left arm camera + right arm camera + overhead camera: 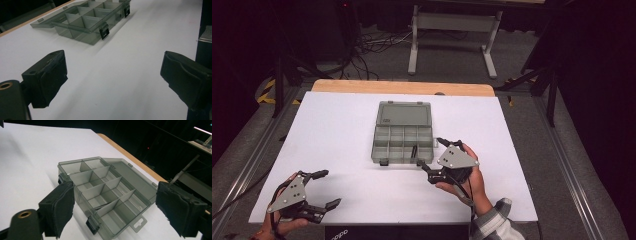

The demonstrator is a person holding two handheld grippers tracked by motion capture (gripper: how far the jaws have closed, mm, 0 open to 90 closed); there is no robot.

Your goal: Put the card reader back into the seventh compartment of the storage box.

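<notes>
- Compartment box (pixel 403 131): lies mid-worktop (pixel 337 130), lid folded flat open behind it.
- Right tongs (pixel 437 159): jaws apart, gripping nothing, just beside the box's near right corner.
- Left tongs (pixel 325 189): jaws wide apart, empty, at the near left, well apart from the box.

box (pixel 403 131): translucent grey plastic, smooth and slightly glossy, with thin dividers of the same plastic; latches (pixel 104 31) opaque black plastic. table (pixel 337 130): white top, matt and smooth, like laminate or paper sheet; far edge (pixel 402 87) bare light wood. left gripper (pixel 323 189): black matt plastic body with a grey plate (pixel 288 195) that looks like dull metal. pads (pixel 47 77): black, matt, rubbery, slightly rough at the edges. right gripper (pixel 434 155): same finish, pads (pixel 60 207) frayed at the rim. sleeve (pixel 494 222): checked cloth.
</notes>
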